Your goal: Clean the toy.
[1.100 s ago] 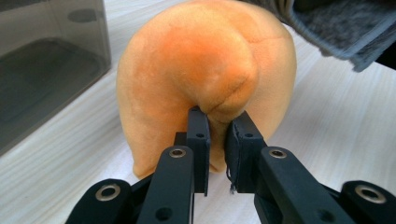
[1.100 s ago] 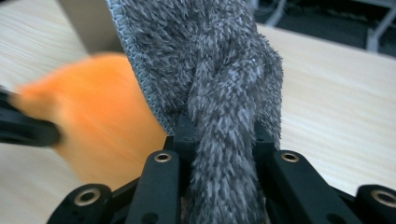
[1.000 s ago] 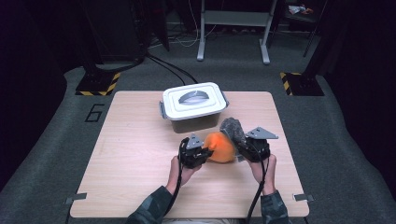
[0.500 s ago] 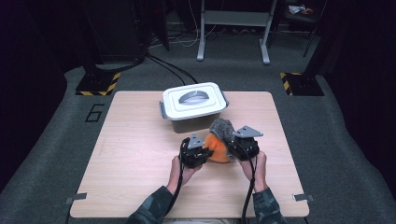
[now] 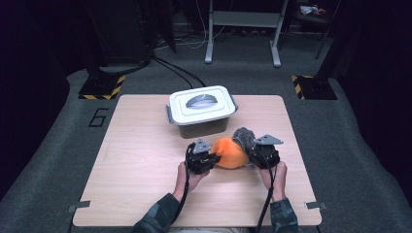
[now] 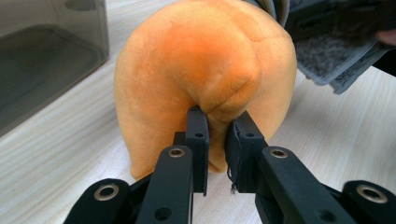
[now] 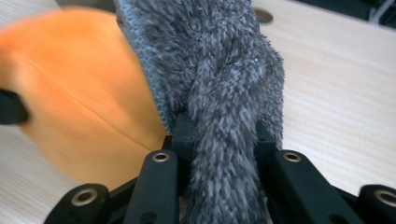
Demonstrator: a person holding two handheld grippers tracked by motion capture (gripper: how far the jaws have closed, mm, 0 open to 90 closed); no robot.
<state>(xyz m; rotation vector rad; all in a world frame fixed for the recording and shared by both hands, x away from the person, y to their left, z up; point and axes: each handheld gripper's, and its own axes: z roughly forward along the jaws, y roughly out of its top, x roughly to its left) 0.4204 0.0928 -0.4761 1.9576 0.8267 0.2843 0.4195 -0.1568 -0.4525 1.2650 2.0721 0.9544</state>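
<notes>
Compared with a second ago: the right gripper (image 5: 253,151) has come in toward frame centre, now tight against the orange plush (image 5: 229,152); the left gripper (image 5: 208,156) sits as before on the plush's left side.

Left gripper (image 6: 217,140): jaws clenched on a fold of the orange plush (image 6: 201,70). Right gripper (image 7: 219,135): jaws clamped on a grey fuzzy cloth (image 7: 219,60), which runs up between them.

Plush: rounded, soft short-pile fabric, orange with a deeper shade toward the top, a seam crease where it is pinched. It rests on the wooden table (image 5: 141,160), centre of the high view, just below the lidded container (image 5: 201,109). Grey cloth (image 5: 243,137): shaggy pile, bunched against the plush's upper right.

Writing: a "6" (image 5: 98,117) on the floor at the table's upper left corner. No brand marks legible
</notes>
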